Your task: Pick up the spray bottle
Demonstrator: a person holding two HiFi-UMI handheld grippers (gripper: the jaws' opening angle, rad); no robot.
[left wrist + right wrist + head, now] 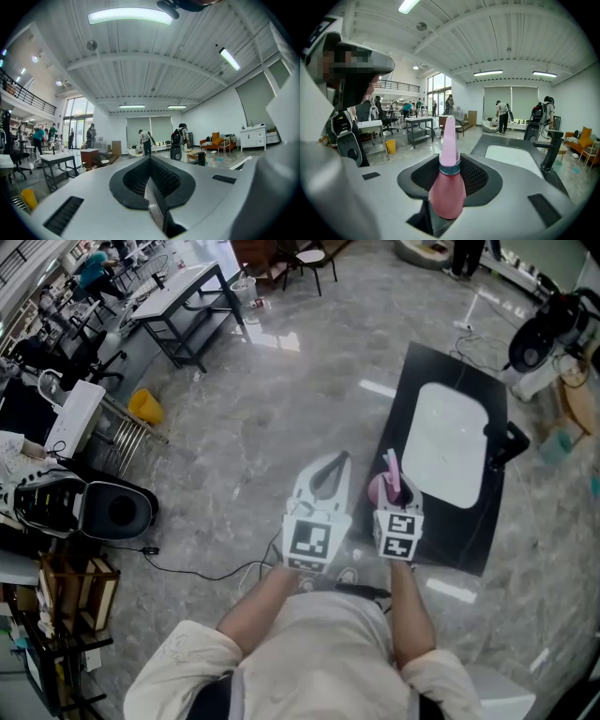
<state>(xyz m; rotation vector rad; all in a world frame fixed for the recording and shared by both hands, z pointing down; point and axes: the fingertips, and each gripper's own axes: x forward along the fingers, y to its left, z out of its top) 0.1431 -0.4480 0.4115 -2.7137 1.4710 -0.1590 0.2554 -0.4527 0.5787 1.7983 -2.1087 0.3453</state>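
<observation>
Grey polished floor (253, 427) fills most of my head view of a big open hall, with a black desk (441, 367) to the right carrying a white basin (450, 442) and a black tap (506, 442) at its right edge. My right hand-held gripper (450, 171) is clamped on the pink spray bottle (447, 192). The bottle sits between the two jaws with its teal collar level with their tips and its long pale nozzle poking out toward the far side of the room. From the head view, the bottle is at the desk's near left edge, and I can't tell whether its base touches the desk. My left hand-held gripper (151, 176) is just left of the right one, over the floor, with its jaws together and nothing between them.
</observation>
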